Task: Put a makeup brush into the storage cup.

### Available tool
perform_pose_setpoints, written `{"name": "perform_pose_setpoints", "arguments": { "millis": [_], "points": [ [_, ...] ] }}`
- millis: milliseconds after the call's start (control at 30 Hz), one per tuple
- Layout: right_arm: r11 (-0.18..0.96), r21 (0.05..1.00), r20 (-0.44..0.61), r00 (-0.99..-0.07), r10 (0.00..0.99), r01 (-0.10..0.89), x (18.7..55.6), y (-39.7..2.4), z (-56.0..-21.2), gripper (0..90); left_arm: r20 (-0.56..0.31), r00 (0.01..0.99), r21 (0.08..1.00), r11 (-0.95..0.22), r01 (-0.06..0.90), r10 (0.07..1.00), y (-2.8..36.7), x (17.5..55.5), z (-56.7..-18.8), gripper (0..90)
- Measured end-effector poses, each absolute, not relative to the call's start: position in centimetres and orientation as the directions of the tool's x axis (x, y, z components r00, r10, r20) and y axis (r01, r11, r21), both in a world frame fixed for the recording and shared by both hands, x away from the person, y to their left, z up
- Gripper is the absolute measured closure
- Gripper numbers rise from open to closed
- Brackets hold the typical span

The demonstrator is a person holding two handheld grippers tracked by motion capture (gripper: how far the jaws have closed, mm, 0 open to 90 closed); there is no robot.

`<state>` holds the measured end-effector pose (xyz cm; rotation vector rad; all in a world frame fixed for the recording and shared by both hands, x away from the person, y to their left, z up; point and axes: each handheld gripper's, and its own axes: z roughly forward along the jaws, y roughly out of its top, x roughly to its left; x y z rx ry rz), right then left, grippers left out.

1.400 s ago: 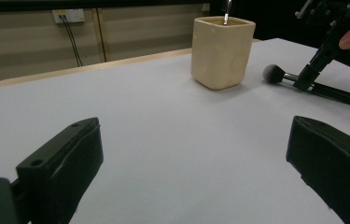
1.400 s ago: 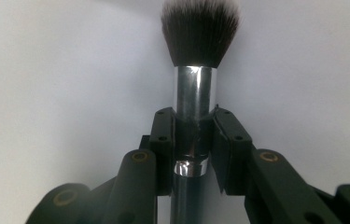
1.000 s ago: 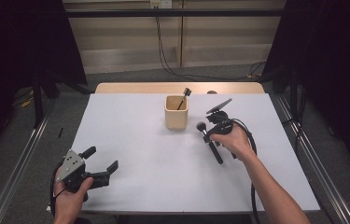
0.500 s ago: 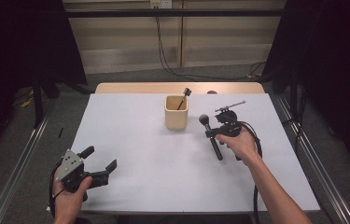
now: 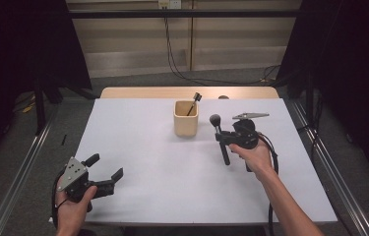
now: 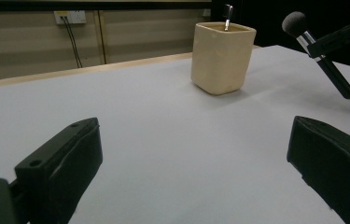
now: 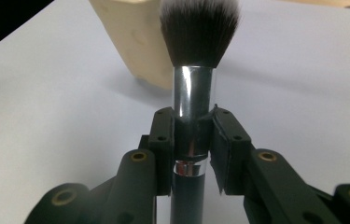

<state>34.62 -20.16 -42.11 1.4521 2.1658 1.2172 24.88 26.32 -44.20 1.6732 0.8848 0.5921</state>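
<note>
A makeup brush (image 5: 220, 136) with a black handle, silver ferrule and dark bristles is held above the white table, bristles up. My right gripper (image 5: 223, 137) is shut on its ferrule (image 7: 192, 121), to the right of a cream square cup (image 5: 186, 118). The cup (image 6: 222, 57) holds a thin dark tool (image 5: 192, 103) leaning at its far side. In the left gripper view the brush (image 6: 317, 53) hangs at the upper right. My left gripper (image 5: 106, 169) rests near the table's front left corner, jaws wide apart with nothing between them.
The white table (image 5: 138, 147) has a wooden strip along its far edge (image 5: 142, 92). Metal rails (image 5: 19, 162) run along both sides on the floor. Cables (image 5: 172, 54) hang down the wall behind.
My right gripper has carried the brush a little rightward and toward the front, away from the cup. The left gripper has stayed put.
</note>
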Motion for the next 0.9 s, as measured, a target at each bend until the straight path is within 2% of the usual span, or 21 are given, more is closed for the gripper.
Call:
{"name": "perform_pose_setpoints", "arguments": {
  "millis": [300,900],
  "points": [
    [0.087,0.856,0.221,-0.513,0.830,0.510,33.8,-20.5,-42.6,71.8,-0.055,0.594,0.960,-0.122,0.253,0.802,26.5,24.9,-44.2,3.3],
    [-0.003,0.929,0.227,-0.564,0.794,0.370,32.9,-21.1,-42.9,71.7,-0.059,0.592,0.959,-0.118,0.256,0.804,26.5,24.9,-44.1,3.3]
  ]
}}
